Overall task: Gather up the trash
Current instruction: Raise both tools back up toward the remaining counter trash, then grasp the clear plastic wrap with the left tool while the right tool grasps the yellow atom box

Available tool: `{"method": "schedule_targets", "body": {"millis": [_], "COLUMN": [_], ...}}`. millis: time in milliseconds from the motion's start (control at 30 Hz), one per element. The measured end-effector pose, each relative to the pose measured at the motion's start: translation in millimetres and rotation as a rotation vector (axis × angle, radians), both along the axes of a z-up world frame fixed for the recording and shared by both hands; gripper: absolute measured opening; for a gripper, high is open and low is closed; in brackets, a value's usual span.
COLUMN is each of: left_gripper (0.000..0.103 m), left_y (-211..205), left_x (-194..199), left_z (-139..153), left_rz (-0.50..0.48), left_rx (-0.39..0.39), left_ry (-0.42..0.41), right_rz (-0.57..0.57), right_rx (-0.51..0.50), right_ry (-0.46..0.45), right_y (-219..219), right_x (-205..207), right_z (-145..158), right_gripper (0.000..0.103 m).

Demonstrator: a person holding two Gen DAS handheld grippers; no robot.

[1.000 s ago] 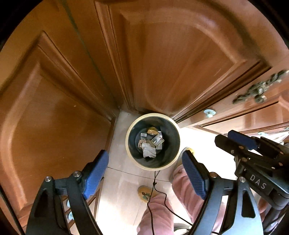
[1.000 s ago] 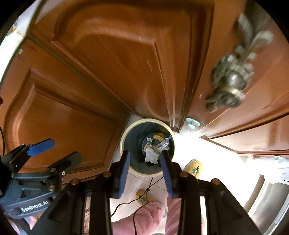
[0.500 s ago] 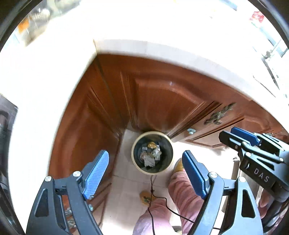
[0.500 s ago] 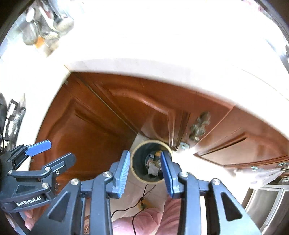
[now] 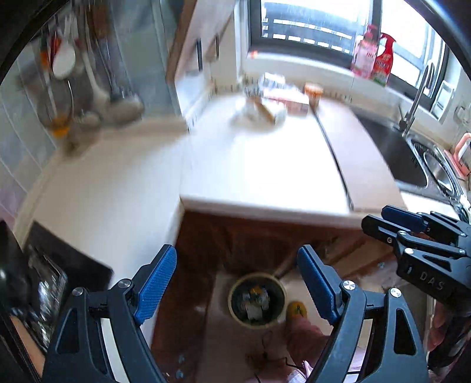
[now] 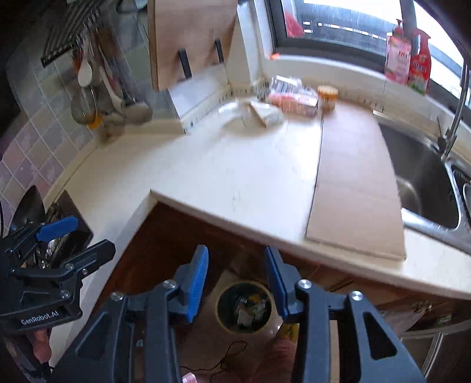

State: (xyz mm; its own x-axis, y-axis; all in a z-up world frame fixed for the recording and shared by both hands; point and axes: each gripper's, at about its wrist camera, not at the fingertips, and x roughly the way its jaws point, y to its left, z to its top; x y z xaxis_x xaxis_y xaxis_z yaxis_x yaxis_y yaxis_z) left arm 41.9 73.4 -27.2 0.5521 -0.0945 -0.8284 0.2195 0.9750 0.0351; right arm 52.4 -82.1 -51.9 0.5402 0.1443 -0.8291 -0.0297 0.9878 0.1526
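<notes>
Below counter (image 6: 235, 182), trash bin (image 6: 244, 306) sits between empty, opening right claw (image 6: 237, 282).

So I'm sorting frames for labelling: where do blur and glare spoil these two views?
Left wrist view: the counter is blown out white, and the utensils and trash pile are smeared. Right wrist view: sharper, though the trash pile is still soft and the window is overexposed. Both bend straight edges.

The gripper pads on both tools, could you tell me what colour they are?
Blue pads on black frames, clearest in the right wrist view.
</notes>
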Motion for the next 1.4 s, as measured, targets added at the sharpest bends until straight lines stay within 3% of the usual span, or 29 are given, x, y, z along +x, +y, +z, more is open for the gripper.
{"method": "schedule_targets", "body": {"millis": [167,300,600,767,1100,1400], "left_gripper": [0.09,0.091,0.094,0.094,0.094,0.094], "left_y": [-7,-14,-49,-67,-78,-75], "left_x": [16,37,111,170,270,310], "left_z": [39,64,75,56,-21,-71], "left_rz": [0.001,0.009,0.059,0.093,0.176,0.214], "left_rx": [0.005,-0.007,-0.009,0.007,0.022,0.034], "left_ry": [-0.099,-0.145,-0.15,-0.101,0.034,0.091], "right_rz": [0.02,0.049,0.167,0.22,0.327,0.363], "right_rx": [-0.004,-0.019,-0.055,-0.038,-0.028,0.013], "right_ry": [-0.069,-0.124,-0.105,-0.069,0.065,0.17], "right_y": [-11,-27,-62,-79,-79,-64], "right_x": [20,42,119,180,301,355], "right_z": [39,61,72,63,-8,-76], "right_gripper": [0.043,0.052,0.053,0.053,0.053,0.062]}}
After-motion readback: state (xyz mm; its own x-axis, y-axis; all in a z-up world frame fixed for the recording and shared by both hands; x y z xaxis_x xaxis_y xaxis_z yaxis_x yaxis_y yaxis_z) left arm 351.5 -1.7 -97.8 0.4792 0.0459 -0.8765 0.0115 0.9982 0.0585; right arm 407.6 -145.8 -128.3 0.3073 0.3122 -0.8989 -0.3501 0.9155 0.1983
